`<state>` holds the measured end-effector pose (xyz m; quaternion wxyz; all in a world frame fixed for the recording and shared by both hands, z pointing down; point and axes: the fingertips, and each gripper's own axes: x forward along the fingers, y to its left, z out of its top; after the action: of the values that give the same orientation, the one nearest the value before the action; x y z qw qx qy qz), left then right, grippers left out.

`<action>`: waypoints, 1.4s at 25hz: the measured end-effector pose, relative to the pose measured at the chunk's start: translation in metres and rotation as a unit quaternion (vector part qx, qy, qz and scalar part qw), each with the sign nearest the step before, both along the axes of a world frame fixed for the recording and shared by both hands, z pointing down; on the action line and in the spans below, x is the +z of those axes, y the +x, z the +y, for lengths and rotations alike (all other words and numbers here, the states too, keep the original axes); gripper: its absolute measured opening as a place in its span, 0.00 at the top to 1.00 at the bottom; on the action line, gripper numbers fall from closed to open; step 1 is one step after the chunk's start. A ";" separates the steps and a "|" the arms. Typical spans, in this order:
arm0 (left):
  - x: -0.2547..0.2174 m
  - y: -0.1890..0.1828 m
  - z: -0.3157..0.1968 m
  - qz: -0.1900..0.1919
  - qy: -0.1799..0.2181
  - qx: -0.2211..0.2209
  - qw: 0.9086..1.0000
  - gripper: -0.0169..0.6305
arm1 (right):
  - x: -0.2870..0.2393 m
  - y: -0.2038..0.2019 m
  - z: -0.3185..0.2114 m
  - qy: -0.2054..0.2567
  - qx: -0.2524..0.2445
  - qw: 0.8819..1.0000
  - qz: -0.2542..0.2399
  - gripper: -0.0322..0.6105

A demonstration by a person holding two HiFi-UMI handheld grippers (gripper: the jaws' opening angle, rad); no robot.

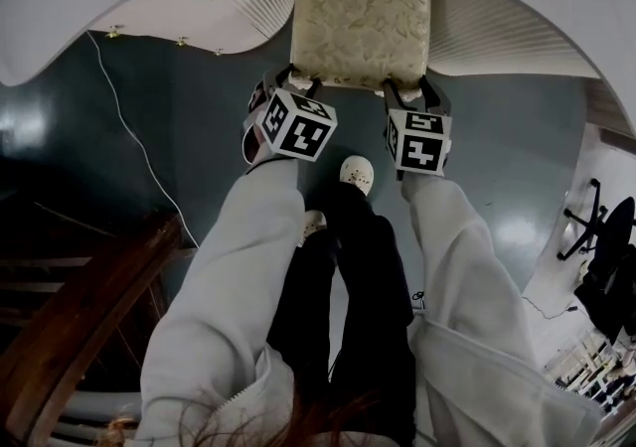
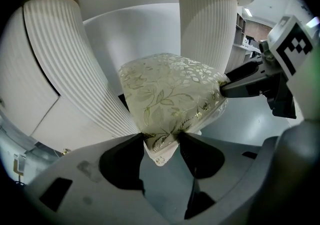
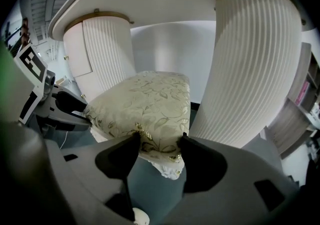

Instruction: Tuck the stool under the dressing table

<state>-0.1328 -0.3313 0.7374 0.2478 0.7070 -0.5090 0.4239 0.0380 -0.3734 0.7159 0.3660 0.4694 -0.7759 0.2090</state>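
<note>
- The stool (image 1: 361, 18) has a cream seat with gold leaves. It stands on the dark green floor (image 1: 189, 127).
- It sits in the gap between the two white ribbed sides of the dressing table (image 1: 517, 33). Its far end is up at the edge of the white table top, and its near end sticks out toward the person.
- The left claw (image 2: 161, 145) pinches the near left corner of the seat. Both of its dark pads press on the cloth.
- The right claw (image 3: 159, 150) holds the near right corner the same way, with the corner squeezed between its pads.
- From above, the two claws are side by side, pointing down and forward. Each has a black and white marker cube on top.
- The person's arms in pale sleeves (image 1: 238, 266) reach out to the claws, and one white shoe (image 1: 357, 174) is near the stool.
- A thin white cable (image 1: 139, 152) runs over the floor on the left.
- Some brown wooden furniture (image 1: 79, 326) is at the lower left.
- A black office chair (image 1: 596, 236) stands far off on the right.
</note>
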 end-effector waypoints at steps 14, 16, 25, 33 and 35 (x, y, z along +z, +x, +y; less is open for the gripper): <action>-0.007 -0.001 -0.036 -0.001 0.026 0.004 1.000 0.64 | -0.007 0.000 -0.033 0.028 0.011 0.999 -0.010 0.47; -0.007 -0.003 -0.042 -0.001 0.034 0.002 0.999 0.64 | -0.006 -0.002 -0.039 0.029 0.013 0.999 -0.012 0.47; -0.007 -0.009 -0.073 0.003 0.066 0.004 0.998 0.65 | -0.006 -0.007 -0.068 0.054 0.017 0.998 -0.018 0.47; -0.010 -0.010 -0.098 0.008 0.087 0.011 0.996 0.66 | -0.009 -0.009 -0.091 0.083 0.020 0.996 -0.026 0.47; -0.009 -0.010 -0.104 0.010 0.091 0.010 0.996 0.66 | -0.009 -0.009 -0.097 0.092 0.021 0.995 -0.029 0.47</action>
<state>-0.1431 -0.4354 0.7279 0.1832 0.7360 -0.5359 0.3708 0.0291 -0.4701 0.7074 0.2943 0.5110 -0.7922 0.1572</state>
